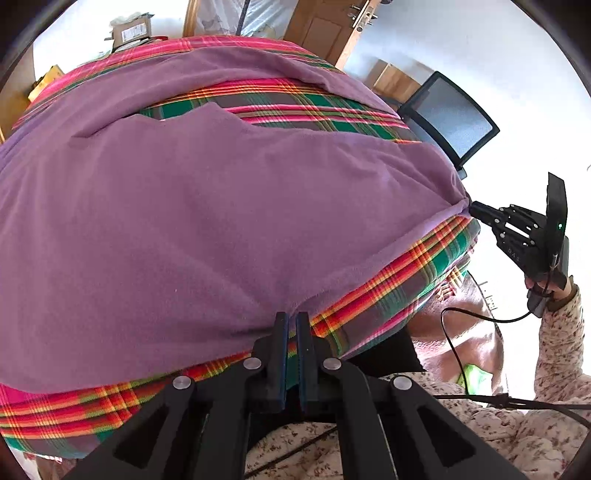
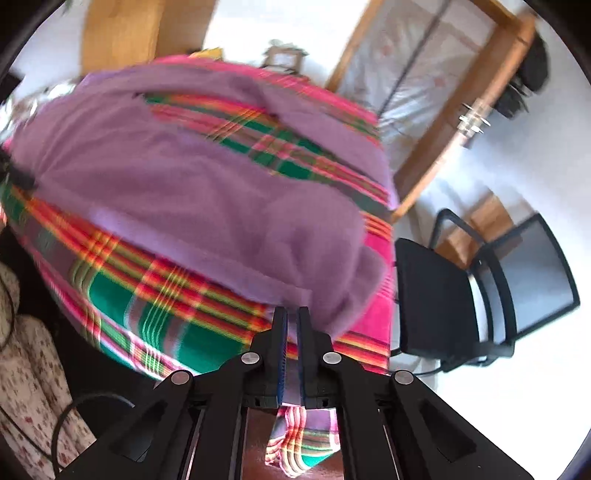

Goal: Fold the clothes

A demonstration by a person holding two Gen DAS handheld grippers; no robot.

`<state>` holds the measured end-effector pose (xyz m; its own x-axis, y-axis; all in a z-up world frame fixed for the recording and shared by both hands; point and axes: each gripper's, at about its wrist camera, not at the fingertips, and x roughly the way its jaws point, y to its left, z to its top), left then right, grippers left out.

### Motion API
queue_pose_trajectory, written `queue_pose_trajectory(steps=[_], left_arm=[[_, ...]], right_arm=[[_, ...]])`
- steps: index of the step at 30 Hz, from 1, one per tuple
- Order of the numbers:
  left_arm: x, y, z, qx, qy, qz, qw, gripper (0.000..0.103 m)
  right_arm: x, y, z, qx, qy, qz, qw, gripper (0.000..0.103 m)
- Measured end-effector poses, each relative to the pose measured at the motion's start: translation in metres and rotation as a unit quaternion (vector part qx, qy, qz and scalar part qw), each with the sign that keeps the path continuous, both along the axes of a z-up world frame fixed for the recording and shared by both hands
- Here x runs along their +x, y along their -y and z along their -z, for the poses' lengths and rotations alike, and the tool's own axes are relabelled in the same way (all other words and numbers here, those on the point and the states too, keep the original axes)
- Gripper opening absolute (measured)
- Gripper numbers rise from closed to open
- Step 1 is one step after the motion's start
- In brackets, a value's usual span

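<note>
Both hand-held grippers (image 1: 291,317) (image 2: 292,312) pinch purple garment (image 1: 177,206) edge.

Left wrist view rides its own gripper (image 1: 291,317), aimed steeply down, very close to the purple garment (image 1: 207,221) on the plaid cloth (image 1: 417,266). Right wrist view, blurred, looks down the same way from the garment's other corner. Both share garment, plaid cloth, black chair (image 2: 480,295), wooden door (image 1: 325,29).

We can read no text for certain: the cardboard box (image 1: 130,31) at eleven o'clock bears a white label, its print too small for us.
</note>
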<state>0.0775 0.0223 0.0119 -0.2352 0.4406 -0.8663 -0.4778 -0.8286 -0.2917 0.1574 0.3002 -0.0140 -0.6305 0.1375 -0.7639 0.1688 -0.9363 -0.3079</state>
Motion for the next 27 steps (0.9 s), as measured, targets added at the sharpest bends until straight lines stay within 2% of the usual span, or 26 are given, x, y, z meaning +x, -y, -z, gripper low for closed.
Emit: queue_pose_trajectory(steps=[5,9,12,15,18,19,23,25,27], left_arm=[[-0.002,0.018,-0.011,0.025,-0.003,-0.025,0.9994,0.004],[-0.008,0.059,-0.015,0.044,-0.004,-0.1,0.994,0.005],[-0.007,0.109,-0.018,0.059,-0.01,-0.189,0.9801,0.005],[-0.006,0.16,-0.021,0.072,-0.016,-0.278,0.9577,0.01],[0.001,0.214,-0.019,0.076,-0.021,-0.382,0.9208,0.015],[0.005,0.234,-0.015,0.091,-0.018,-0.419,0.9032,0.018],[0.016,0.28,-0.005,0.116,-0.005,-0.498,0.8591,0.025],[0.02,0.293,-0.001,0.121,-0.006,-0.523,0.8437,0.027],[0.014,0.297,0.004,0.127,0.001,-0.514,0.8486,0.028]], right_arm=[[0.001,0.013,-0.017,-0.027,-0.036,-0.011,0.999,0.007],[-0.01,0.046,-0.02,-0.044,-0.051,-0.057,0.996,0.012],[-0.021,0.077,-0.011,-0.063,-0.044,-0.099,0.992,0.012],[-0.029,0.109,-0.001,-0.076,-0.033,-0.146,0.986,0.012],[-0.033,0.139,0.005,-0.091,-0.028,-0.193,0.977,0.015],[-0.033,0.148,0.006,-0.096,-0.028,-0.204,0.974,0.016],[-0.038,0.179,0.01,-0.117,-0.032,-0.233,0.965,0.026],[-0.041,0.194,0.011,-0.128,-0.032,-0.243,0.961,0.029],[-0.041,0.206,0.013,-0.136,-0.029,-0.253,0.957,0.031]])
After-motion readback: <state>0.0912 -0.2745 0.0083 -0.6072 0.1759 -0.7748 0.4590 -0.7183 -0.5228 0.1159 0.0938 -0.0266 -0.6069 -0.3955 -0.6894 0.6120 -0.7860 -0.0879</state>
